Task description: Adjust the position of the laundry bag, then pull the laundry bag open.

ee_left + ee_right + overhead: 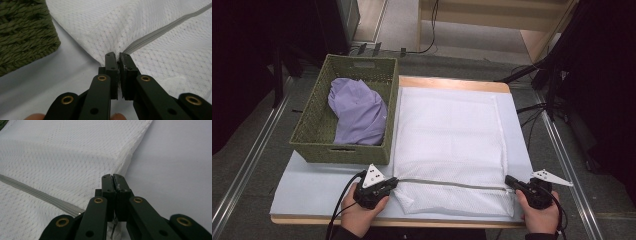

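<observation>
A white mesh laundry bag lies flat on the table, with a grey zipper running across its near end. My left gripper is shut on the bag's left edge, at the zipper's left end. In the left gripper view the jaws pinch the mesh where the zipper starts. My right gripper is shut on the bag's right edge, by the other end of the zipper. In the right gripper view a sliver of white fabric shows between the closed jaws, and the zipper runs off to the left.
A green woven basket stands at the table's left with a lavender garment inside, close to the bag's left side. The pale table top shows in front of the basket. The floor and cables lie beyond the far edge.
</observation>
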### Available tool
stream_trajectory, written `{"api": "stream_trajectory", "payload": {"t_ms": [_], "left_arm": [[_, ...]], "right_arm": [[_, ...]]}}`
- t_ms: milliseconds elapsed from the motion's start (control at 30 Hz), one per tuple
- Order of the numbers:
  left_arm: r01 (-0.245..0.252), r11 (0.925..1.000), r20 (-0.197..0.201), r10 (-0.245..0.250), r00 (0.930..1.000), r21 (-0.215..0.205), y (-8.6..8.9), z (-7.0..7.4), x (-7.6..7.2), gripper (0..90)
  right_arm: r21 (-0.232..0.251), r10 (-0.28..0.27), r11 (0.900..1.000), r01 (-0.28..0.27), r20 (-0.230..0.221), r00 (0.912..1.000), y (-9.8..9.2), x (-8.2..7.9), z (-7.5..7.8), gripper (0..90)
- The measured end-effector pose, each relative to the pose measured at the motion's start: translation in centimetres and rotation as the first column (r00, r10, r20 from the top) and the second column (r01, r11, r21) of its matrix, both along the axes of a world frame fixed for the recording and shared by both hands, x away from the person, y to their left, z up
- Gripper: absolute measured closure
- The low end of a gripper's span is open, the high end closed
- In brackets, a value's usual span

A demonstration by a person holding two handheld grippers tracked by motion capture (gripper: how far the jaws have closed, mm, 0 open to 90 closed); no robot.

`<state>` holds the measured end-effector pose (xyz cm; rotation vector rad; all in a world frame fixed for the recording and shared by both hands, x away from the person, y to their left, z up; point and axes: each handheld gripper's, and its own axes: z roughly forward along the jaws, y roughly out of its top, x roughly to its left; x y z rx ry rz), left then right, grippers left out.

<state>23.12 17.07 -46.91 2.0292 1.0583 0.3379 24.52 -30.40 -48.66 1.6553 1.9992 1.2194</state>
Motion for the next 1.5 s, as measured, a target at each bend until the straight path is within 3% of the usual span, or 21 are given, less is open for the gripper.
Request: {"api": "stream_trajectory", "payload": {"t_ms": [133,200,233,267,333,367,400,433,500,600,900,1200,1300,1500], "left_arm": [[-0.002,1.0000,-0.005,0.002,1.0000,-0.008,0.3,0.0,-0.1,86.7],[0.004,0.9999,-0.002,-0.004,1.0000,-0.017,0.5,0.1,-0.1,84.6],[0.004,0.9999,-0.002,-0.004,1.0000,-0.017,0.5,0.1,-0.1,81.7],[0.018,0.9983,0.013,-0.018,0.9998,-0.055,0.8,0.3,-0.2,76.3],[0.016,0.9971,0.028,-0.014,0.9995,-0.075,1.0,0.4,-0.3,62.1],[0.019,0.9947,0.043,-0.015,0.9990,-0.101,1.1,0.7,-0.4,62.1],[0.021,0.9909,0.068,-0.012,0.9976,-0.133,1.3,1.0,-0.6,52.4],[0.021,0.9909,0.068,-0.012,0.9976,-0.133,1.3,1.0,-0.6,49.4],[0.035,0.9866,0.109,-0.017,0.9939,-0.159,1.4,1.5,-0.8,45.6],[0.048,0.9857,0.119,-0.029,0.9924,-0.161,1.3,1.6,-1.0,43.7],[0.078,0.9833,0.130,-0.057,0.9898,-0.164,0.0,1.7,-1.3,41.0],[0.153,0.9753,0.146,-0.130,0.9807,-0.159,-3.5,2.8,-1.7,39.0],[0.167,0.9752,0.127,-0.149,0.9806,-0.145,-4.8,2.6,-1.7,40.6],[0.173,0.9723,0.112,-0.156,0.9814,-0.158,-6.1,2.6,-1.4,45.4]], "right_arm": [[0.006,0.003,1.000,-0.003,0.000,1.0000,0.2,-0.6,0.0,87.3],[0.016,0.002,1.000,-0.003,0.019,0.9998,0.3,-0.8,0.0,77.4],[0.016,0.002,1.000,-0.003,0.019,0.9998,0.3,-0.8,0.0,77.4],[0.032,-0.017,0.999,0.016,0.050,0.9986,0.3,-1.3,0.1,63.0],[0.027,-0.041,0.999,0.039,0.074,0.9964,0.3,-1.7,0.2,52.2],[0.027,-0.041,0.999,0.039,0.074,0.9964,0.3,-1.7,0.2,52.2],[0.021,-0.062,0.998,0.060,0.100,0.9930,0.2,-2.2,0.5,45.3],[0.021,-0.062,0.998,0.060,0.100,0.9930,0.2,-2.2,0.5,45.3],[0.014,-0.072,0.997,0.071,0.120,0.9901,0.1,-2.8,0.8,38.5],[-0.005,-0.084,0.996,0.085,0.135,0.9873,0.1,-3.4,1.1,33.9],[-0.009,-0.089,0.996,0.091,0.122,0.9885,0.4,-4.8,1.3,27.1],[-0.006,-0.075,0.997,0.076,0.102,0.9919,0.6,-5.7,1.2,23.0],[-0.009,-0.078,0.997,0.080,0.084,0.9934,0.5,-6.1,0.9,23.0],[-0.014,-0.102,0.995,0.103,0.071,0.9922,0.2,-6.3,0.5,24.8]]}}
